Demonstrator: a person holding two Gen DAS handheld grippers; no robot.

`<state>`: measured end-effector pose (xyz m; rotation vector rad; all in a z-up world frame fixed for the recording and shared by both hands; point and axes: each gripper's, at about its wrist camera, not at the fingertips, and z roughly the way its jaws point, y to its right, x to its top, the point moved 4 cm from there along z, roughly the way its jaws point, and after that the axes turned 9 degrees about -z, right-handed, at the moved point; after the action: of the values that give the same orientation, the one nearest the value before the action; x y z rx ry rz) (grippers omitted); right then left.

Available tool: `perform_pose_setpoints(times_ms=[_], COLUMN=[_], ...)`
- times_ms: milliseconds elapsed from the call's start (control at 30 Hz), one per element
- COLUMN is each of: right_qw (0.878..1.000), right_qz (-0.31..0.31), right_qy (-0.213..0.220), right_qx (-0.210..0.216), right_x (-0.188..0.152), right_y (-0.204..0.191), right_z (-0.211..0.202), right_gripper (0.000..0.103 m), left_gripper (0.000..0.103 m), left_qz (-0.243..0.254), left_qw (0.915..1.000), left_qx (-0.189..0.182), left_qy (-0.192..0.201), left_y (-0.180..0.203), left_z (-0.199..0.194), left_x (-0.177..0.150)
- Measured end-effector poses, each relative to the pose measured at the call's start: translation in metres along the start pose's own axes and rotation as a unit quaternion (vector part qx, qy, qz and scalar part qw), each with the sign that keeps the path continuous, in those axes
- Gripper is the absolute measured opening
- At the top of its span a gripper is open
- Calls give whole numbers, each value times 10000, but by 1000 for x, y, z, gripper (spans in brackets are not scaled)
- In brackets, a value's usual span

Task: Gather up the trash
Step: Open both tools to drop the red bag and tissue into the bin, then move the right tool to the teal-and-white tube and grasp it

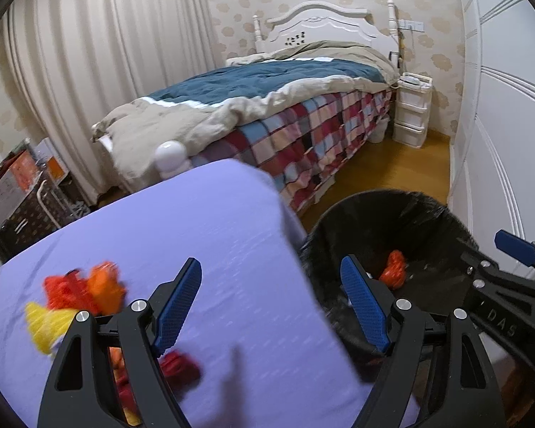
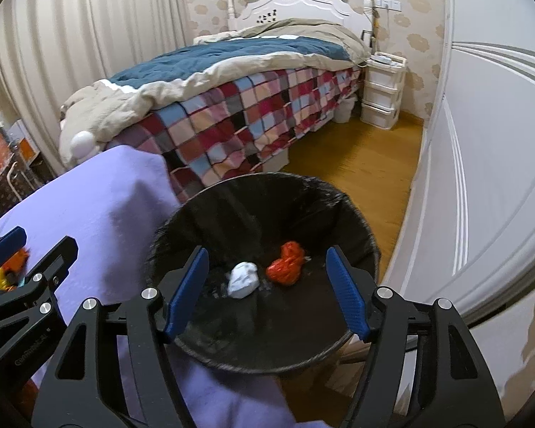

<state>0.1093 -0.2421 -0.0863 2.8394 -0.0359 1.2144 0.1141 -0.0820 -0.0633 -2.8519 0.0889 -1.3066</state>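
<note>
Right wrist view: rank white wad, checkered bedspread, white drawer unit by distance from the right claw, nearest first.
From the right claw, open over the bin:
1. White wad, in the black bin just ahead, between the fingers, left of the orange wad.
2. Checkered bedspread, beyond the bin, centre-left.
3. White drawer unit, far right, beside the headboard end.

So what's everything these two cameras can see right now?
bin: one, black liner, on the floor right of the table
white wad: one, inside the bin
orange wad: one, inside the bin, beside the white one
table: one, purple cover
scraps: several, red, orange, yellow, on the table's left
bed: one, blue and beige duvet, checked spread
drawers: one white unit, by the headboard
curtain: cream, left wall
left gripper: open, above the table edge
right gripper: open, empty, over the bin
</note>
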Motion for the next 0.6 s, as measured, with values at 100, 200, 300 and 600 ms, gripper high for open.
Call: perform_pose_setpoints(times_ms=[100,200,300,600], right_qw=[9999,9995,9989,9948], right_qz=[-35,-129,-258,-673], right_qy=[20,3,-14,41], right_qx=[146,283,400,763], right_x=[-5,-9,-13,-8], right_y=[-15,-32,-50,-106], right_z=[-9,-16,-21,-31], right_gripper=[67,67,67,67], left_gripper=[78,78,78,78], left_qz=[-124,-303,-458,-993], left_qw=[9998,9992,9980,9906], left_qx=[131,262,429,935], left_qy=[-26,-43,-67,-94], left_y=[-22,-45,-68,-144], left_z=[-11,-21,-30,-49], left_x=[-8,-15,-22,-36])
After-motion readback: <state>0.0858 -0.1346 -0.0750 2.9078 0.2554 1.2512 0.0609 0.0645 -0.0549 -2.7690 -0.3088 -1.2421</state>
